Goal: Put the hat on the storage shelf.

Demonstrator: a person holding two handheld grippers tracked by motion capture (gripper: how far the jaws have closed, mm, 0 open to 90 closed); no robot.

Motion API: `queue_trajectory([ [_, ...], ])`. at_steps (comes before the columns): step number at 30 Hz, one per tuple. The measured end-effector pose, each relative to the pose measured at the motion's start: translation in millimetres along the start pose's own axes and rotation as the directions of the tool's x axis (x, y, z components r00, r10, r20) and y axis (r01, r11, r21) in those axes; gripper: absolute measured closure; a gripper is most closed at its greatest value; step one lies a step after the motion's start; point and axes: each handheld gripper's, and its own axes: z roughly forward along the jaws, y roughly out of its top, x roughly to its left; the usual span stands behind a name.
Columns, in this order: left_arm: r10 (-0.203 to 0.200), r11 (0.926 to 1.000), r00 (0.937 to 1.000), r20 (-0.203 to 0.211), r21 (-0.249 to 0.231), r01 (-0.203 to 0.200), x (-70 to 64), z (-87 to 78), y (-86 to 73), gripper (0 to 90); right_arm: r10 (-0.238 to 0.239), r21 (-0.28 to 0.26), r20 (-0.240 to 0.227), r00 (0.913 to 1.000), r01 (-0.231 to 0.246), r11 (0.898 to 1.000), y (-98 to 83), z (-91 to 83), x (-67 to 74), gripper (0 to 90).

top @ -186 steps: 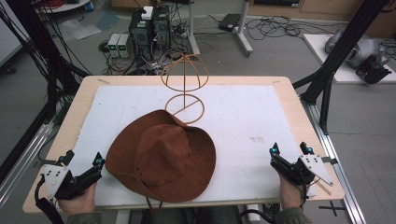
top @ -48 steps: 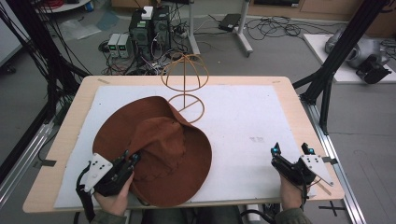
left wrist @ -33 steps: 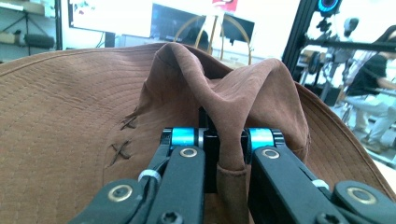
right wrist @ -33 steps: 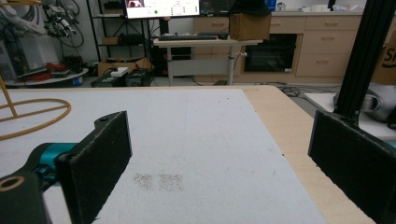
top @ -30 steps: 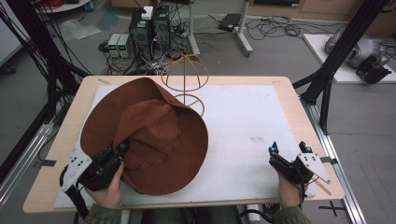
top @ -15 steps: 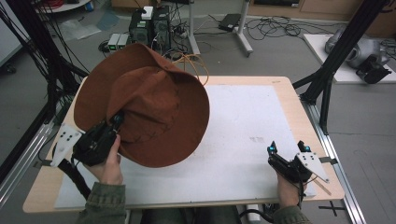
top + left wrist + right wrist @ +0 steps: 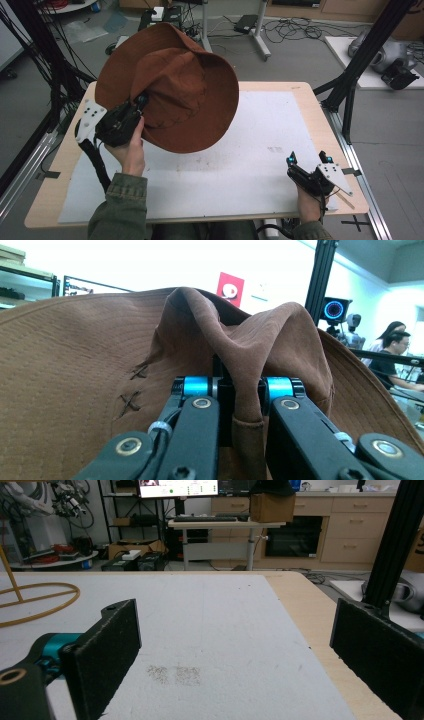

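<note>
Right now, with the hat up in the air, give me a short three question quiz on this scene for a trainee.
1. True or false: the left gripper is shut on a fold of the brown hat.
2. Where does the right gripper sit? A) over the white mat near the table's right front corner B) under the hat C) on the floor
3. Fill in: the right gripper's jaws stand ____ with nothing between them.

Key
1. True: in the left gripper view a pinched fold of hat runs between the jaws.
2. A
3. open
</note>
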Motion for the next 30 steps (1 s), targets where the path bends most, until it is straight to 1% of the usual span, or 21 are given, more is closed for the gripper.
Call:
queue_trajectory([
  [3,0.006,1.0,1.0,0.007,-0.001,-0.006,-1.4,11.5,4.3,88.3,-0.001,0.001,0.002,1.0,0.001,1.0,0.1,-0.5,0.0,5.2],
  [6,0.001,1.0,0.9999,0.014,-0.003,-0.001,-3.4,23.1,8.9,88.3,-0.007,0.003,0.002,1.0,0.007,1.0,-0.3,0.0,0.2,5.3],
  [8,0.008,1.0,0.9998,0.018,-0.004,-0.008,-4.5,30.4,12.6,88.3,-0.007,0.004,0.0,1.0,0.007,1.0,-0.4,0.3,0.5,5.3],
  [14,0.017,0.9998,0.9998,0.011,0.01,-0.018,-5.8,58.2,19.0,88.2,-0.008,0.0,-0.005,1.0,0.008,1.0,-0.3,0.0,0.1,5.3],
  [16,0.012,0.9998,0.9998,0.015,0.017,-0.012,-6.7,68.4,18.4,88.2,-0.007,0.002,-0.004,1.0,0.007,1.0,-0.5,0.1,-0.1,5.3],
  [19,0.019,0.9992,0.9997,0.017,0.036,-0.02,-8.5,83.1,15.4,88.3,-0.006,0.002,-0.004,1.0,0.006,1.0,-0.7,0.6,-0.7,5.3],
  [20,0.021,0.9986,0.9996,0.017,0.049,-0.021,-8.5,90.2,14.0,88.3,-0.006,0.002,-0.004,1.0,0.006,1.0,-0.7,0.6,-0.7,5.3],
  [24,-0.009,0.9974,0.9999,0.012,0.072,0.008,-5.6,112.3,8.5,88.2,-0.003,0.006,-0.008,1.0,0.004,1.0,-1.0,0.6,-1.7,5.3],
  [25,-0.004,0.9969,1.0,0.007,0.078,0.003,-4.7,116.6,7.2,88.2,-0.002,0.008,-0.007,1.0,0.002,1.0,-1.2,0.5,-1.8,5.3],
  [27,-0.015,0.9967,0.9999,0.003,0.08,0.015,-3.3,123.3,4.1,88.2,-0.005,0.009,-0.008,1.0,0.005,1.0,-1.5,0.4,-2.4,5.3],
  [30,-0.021,0.996,0.9998,0.002,0.086,0.02,-2.6,128.6,-0.9,88.2,-0.008,0.01,-0.01,0.9999,0.009,1.0,-2.1,0.3,-3.4,5.3],
])
